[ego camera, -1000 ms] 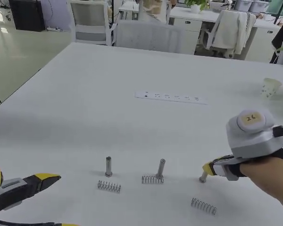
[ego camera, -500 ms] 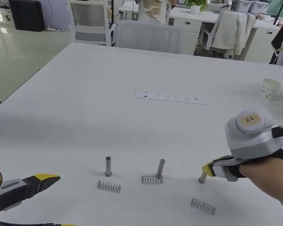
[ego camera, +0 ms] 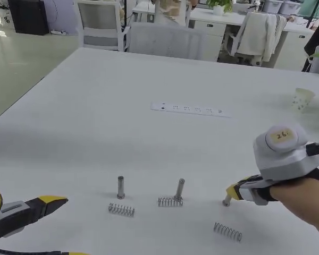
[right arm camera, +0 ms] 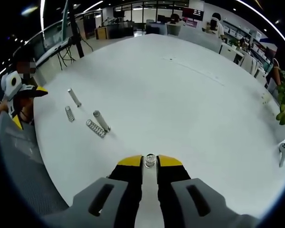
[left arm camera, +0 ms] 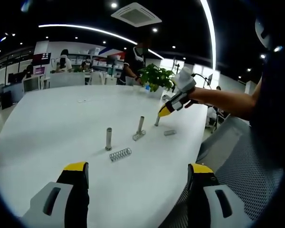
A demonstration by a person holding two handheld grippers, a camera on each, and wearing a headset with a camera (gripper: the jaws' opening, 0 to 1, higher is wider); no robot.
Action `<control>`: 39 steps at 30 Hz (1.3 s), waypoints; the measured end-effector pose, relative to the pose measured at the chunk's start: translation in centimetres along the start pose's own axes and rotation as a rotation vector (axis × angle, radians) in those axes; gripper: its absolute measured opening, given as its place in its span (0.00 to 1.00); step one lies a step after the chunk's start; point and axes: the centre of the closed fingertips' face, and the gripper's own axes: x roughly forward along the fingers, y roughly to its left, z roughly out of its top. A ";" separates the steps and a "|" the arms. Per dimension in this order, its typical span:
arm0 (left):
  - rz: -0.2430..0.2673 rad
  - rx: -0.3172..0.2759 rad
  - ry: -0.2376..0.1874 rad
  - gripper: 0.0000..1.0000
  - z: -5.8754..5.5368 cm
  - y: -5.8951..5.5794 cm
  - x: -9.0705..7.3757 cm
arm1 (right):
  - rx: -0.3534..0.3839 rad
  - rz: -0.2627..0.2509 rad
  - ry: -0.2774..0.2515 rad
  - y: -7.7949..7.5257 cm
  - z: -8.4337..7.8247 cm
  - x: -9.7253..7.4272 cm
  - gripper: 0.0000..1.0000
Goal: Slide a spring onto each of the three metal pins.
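pinching a pin [right arm camera: 150, 160] (its top) between right gripper [right arm camera: 150, 165] tips

— What's on the white counter [ego camera: 69, 122]?
— Short steel pin [ego camera: 120, 187] and second pin [ego camera: 179, 189], upright; a wire coil spring [ego camera: 121, 210] before the first, second spring [ego camera: 170, 202] at the other's foot, third spring [ego camera: 227, 232] apart; white power strip [ego camera: 190, 110], paper cup [ego camera: 303, 99].

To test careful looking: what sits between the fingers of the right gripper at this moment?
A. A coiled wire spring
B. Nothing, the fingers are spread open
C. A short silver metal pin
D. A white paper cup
C: in the right gripper view the right gripper is closed on the round top of a short silver metal pin, while the three coiled wire springs lie loose on the white table.
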 end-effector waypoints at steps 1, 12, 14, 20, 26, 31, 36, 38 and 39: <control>0.000 0.000 0.000 0.82 0.0 0.0 0.0 | -0.001 0.001 -0.002 0.0 0.0 0.0 0.09; -0.001 0.005 0.002 0.82 0.1 -0.1 0.0 | -0.015 0.001 -0.008 0.1 -0.1 -0.6 0.11; -0.003 0.005 0.003 0.82 0.1 -0.1 0.0 | -0.014 0.002 -0.008 0.1 -0.2 -0.6 0.11; -0.005 0.007 0.005 0.82 0.1 -0.2 0.1 | -0.021 0.006 0.001 0.1 -1.0 -0.9 0.12; -0.007 0.006 0.008 0.82 0.0 -0.4 0.0 | -0.029 0.019 0.012 0.6 -1.8 -1.4 0.12; -0.007 0.006 0.008 0.82 0.0 -0.4 0.0 | -0.005 0.058 0.002 1.1 -2.2 -1.8 0.12; -0.009 0.005 0.013 0.82 -0.1 -0.5 0.1 | -0.018 0.076 0.018 1.5 -3.0 -1.9 0.12; -0.010 0.005 0.014 0.82 -0.1 -0.6 0.2 | -0.019 0.093 0.022 1.9 -3.3 -1.9 0.12; -0.011 0.006 0.014 0.82 -0.1 -0.6 0.2 | -0.022 0.098 0.024 2.0 -3.4 -1.9 0.12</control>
